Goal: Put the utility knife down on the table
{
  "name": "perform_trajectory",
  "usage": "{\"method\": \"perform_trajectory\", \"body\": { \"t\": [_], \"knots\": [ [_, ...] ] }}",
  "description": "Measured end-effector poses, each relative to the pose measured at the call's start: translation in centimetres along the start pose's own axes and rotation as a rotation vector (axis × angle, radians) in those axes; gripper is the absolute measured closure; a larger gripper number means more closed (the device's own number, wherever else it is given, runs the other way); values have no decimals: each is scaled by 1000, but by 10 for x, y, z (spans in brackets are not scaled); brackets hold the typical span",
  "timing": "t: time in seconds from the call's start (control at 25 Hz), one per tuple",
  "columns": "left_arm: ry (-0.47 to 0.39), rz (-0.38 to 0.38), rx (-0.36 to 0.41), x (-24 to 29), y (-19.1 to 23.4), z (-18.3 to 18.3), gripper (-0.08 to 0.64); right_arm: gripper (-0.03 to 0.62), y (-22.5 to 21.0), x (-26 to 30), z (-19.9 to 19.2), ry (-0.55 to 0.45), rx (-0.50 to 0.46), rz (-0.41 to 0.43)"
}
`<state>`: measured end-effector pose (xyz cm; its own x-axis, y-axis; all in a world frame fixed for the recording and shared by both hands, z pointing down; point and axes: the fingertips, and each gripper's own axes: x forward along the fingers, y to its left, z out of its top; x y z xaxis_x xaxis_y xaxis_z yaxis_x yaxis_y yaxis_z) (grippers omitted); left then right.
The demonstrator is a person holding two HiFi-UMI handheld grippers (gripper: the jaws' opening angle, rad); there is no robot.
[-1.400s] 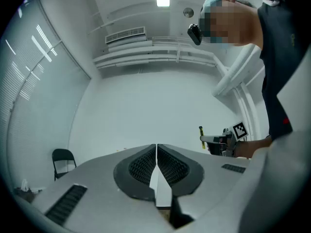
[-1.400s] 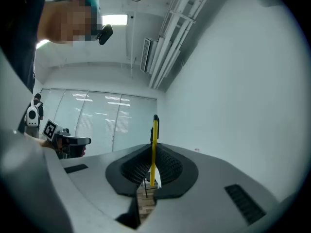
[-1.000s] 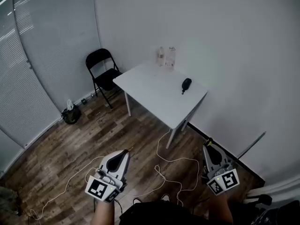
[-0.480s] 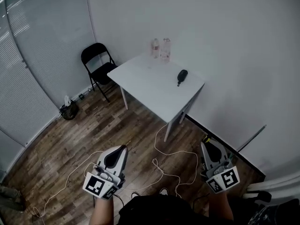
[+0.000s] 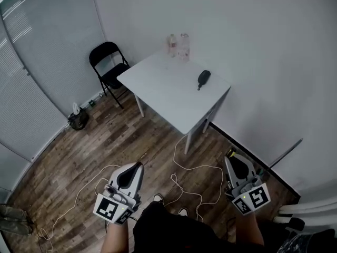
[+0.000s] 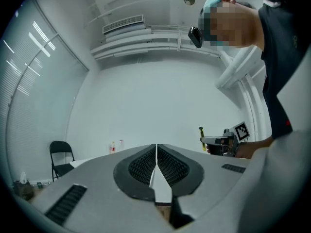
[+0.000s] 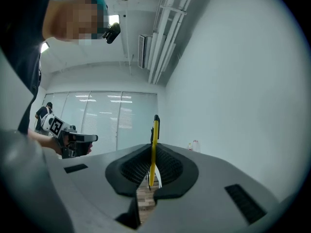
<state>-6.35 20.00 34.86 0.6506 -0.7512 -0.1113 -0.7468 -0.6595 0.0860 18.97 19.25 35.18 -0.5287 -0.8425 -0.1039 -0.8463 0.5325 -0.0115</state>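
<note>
A thin yellow and black utility knife [image 7: 154, 144] stands upright between the pads of my right gripper [image 7: 153, 171], which is shut on it. In the head view its yellow tip [image 5: 230, 153] pokes out ahead of that gripper [image 5: 233, 161] at lower right. My left gripper [image 5: 135, 167] is at lower left over the wooden floor, shut with nothing in it; its pads [image 6: 156, 161] meet. The white table [image 5: 158, 91] stands farther off, against the far wall, with both grippers short of it.
On the table lie a dark object [image 5: 203, 78] and two clear bottles [image 5: 178, 45] at its far edge. A black folding chair [image 5: 108, 67] stands to its left. White cable [image 5: 185, 168] loops over the floor between me and the table. A dark bag [image 5: 78, 120] sits by the wall.
The view has shifted forward: the table now lies a little farther up and left in the frame. Both grippers keep the same pose, the knife still held.
</note>
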Motion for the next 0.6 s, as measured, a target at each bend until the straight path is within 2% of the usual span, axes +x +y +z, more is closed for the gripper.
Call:
{"method": "perform_trajectory", "body": {
  "t": [0.28, 0.6],
  "knots": [
    [19, -22, -2, 48, 52, -19, 532, 553, -27, 60, -17, 41, -17, -7],
    [31, -59, -36, 137, 166, -24, 532, 552, -70, 182, -29, 72, -22, -49]
  ]
}}
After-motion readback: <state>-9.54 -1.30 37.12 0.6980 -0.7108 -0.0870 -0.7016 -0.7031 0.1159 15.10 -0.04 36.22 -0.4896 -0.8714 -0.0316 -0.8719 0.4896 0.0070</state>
